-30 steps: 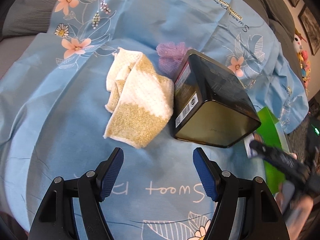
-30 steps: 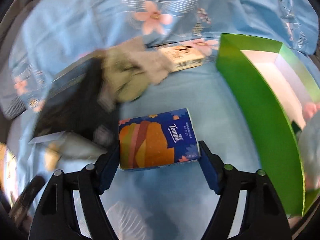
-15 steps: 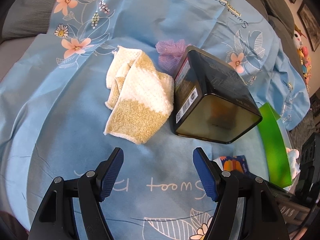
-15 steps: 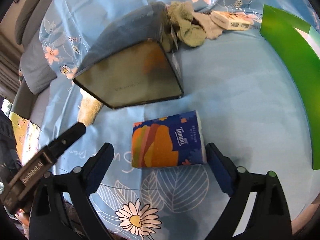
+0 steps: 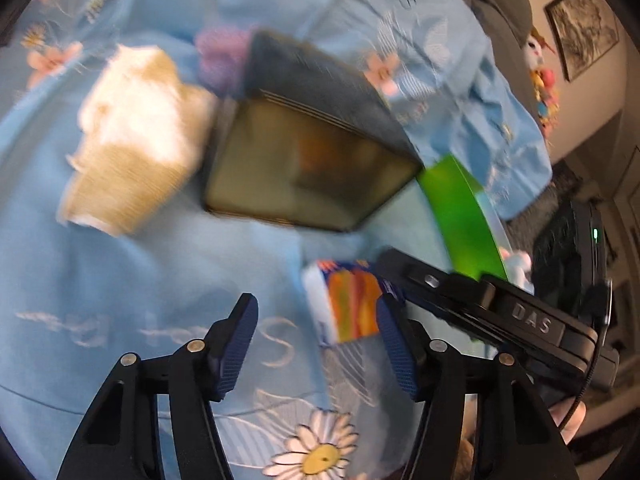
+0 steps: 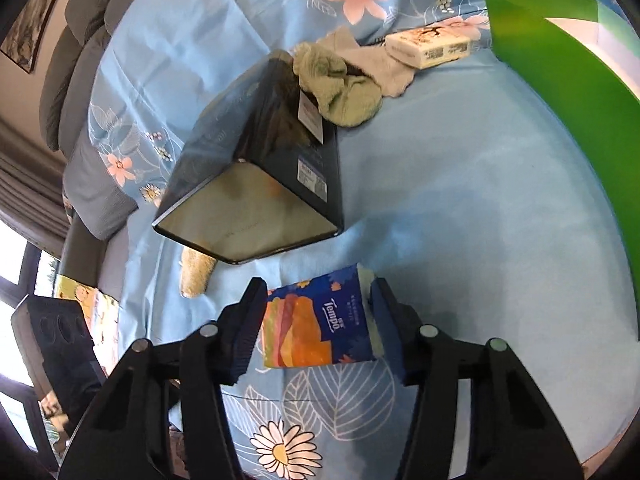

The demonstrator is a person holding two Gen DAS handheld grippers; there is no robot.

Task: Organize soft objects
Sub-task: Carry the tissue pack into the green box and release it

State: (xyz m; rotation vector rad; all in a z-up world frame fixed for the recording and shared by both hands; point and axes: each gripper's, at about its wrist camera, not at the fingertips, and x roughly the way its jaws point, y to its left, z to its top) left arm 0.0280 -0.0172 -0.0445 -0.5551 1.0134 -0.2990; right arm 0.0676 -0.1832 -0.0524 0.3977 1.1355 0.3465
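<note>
Tempo tissue pack (image 6: 320, 324) pinched in right hand-held gripper (image 6: 316, 326), just closing; left hand-held gripper (image 5: 316, 344) parted, empty.

Two tissue packs lie on the blue flowered sheet (image 6: 460, 184) — one dark blue and orange pack (image 6: 320, 324) near the sheet's front edge, one cream pack (image 6: 430, 46) toward the far edge. One dark square tin (image 6: 256, 164) stands about the middle. Soft cloths come to four that can be told apart: a tan-and-white towel (image 5: 132, 140), a purple puff (image 5: 220, 56), a green cloth (image 6: 340, 92) and a pale grey one (image 6: 372, 66) — these last two bunched together behind the tin. One green box (image 6: 568, 72) sits at the right edge. Two grippers are in sight, one per hand.
</note>
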